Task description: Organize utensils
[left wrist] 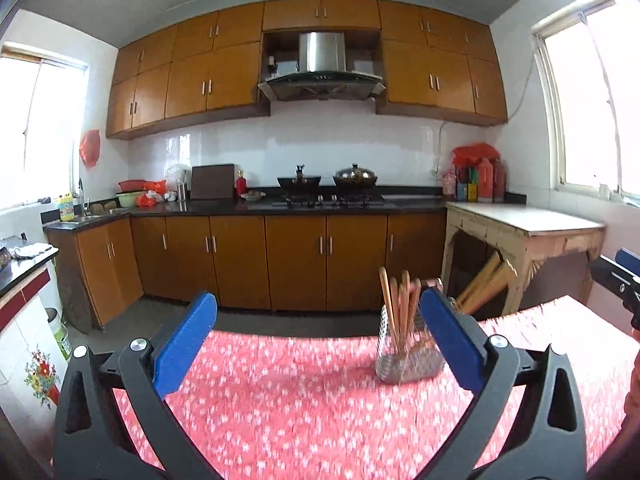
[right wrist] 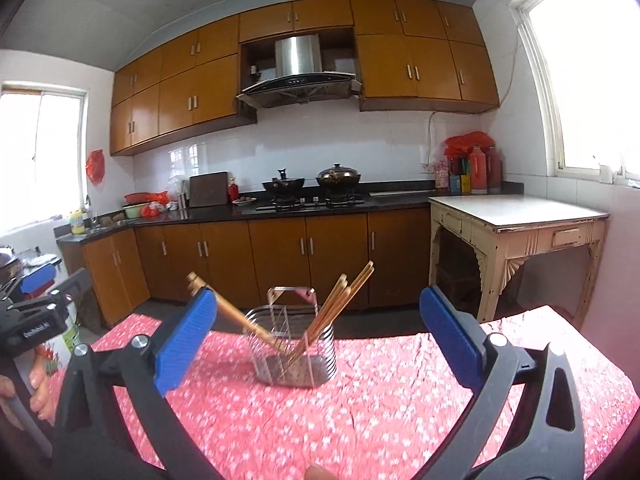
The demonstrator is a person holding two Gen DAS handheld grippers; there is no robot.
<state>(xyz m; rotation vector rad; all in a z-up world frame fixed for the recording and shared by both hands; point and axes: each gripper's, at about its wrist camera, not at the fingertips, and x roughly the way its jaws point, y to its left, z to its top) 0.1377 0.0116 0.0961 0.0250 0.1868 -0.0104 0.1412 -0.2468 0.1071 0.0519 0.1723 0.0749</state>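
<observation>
Left gripper [left wrist: 318, 308]: fingers spread wide and empty, held above the tabletop [left wrist: 304, 408] with nothing between them.
Left chopsticks [right wrist: 232, 310]: a few wooden sticks leaning out to the left of the wire utensil holder [right wrist: 294, 350]; I judge them light, stiff and smooth, so they may roll or slip in a loose pinch. Best taken on the upper shaft, well clear of the wires.
Wire utensil holder: stands upright on the red flowered cloth, at the far middle of the tabletop in the right wrist view. Thin wire on a metal base, probably light enough to tip or slide if a stick is levered sideways; lifting straight along a stick's lean seems safer.
Right chopsticks [right wrist: 340, 300]: a bundle leaning to the right, tips fanned apart, so one can be singled out near the top.
Right gripper [right wrist: 318, 308]: fingers released, wide apart, holding nothing, near side of the holder.
Open room: bare cloth all around the holder; the far tabletop edge lies just behind it, and the cloth could bunch.
</observation>
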